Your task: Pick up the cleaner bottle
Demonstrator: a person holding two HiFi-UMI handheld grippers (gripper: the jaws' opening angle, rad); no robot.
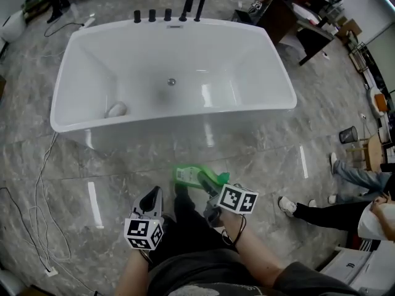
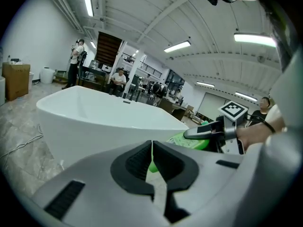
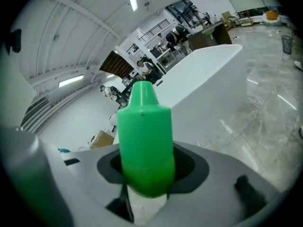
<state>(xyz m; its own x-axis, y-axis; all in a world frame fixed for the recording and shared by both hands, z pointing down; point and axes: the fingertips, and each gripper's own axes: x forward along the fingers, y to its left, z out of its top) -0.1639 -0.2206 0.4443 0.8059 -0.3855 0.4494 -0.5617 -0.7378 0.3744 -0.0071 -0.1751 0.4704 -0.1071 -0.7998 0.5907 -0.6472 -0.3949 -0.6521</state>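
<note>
Grey marble floor (image 1: 259, 159), big open workshop-type room w/ strip lights overhead.

Nearest, at the person's waist: L gripper (image 1: 150, 201), jaws pinched together w/ only a hairline slit, nothing in them. The left gripper view confirms this, w/ a bit of green showing behind the slit only. Just beside it to the right is the R gripper (image 1: 208, 187), jaws spread fairly wide and clamped on the bottle (image 1: 188, 176). In the right gripper view the pads press both sides of its green cap end (image 3: 144, 136), and the nozzle tip sticks out past the jaws. So the bottle is off the floor, in the R gripper, in front of the person's legs, between them and the tub. The two grippers are apart, not touching.

Next out: white freestanding tub (image 1: 80, 103), long side facing the person. It has a drain (image 1: 171, 81) mid-bottom and a small pale object (image 1: 116, 110) at its left end; what it is I can't tell. Black taps (image 1: 168, 14) stand in a row on the far rim.

Off to the sides: thin cable (image 1: 43, 184) loops on the floor at left. At right are a seated person's legs (image 1: 333, 211) and a dark bin (image 1: 348, 134).

Farthest: desks (image 1: 290, 17) top right, w/ more people standing beyond the tub.
</note>
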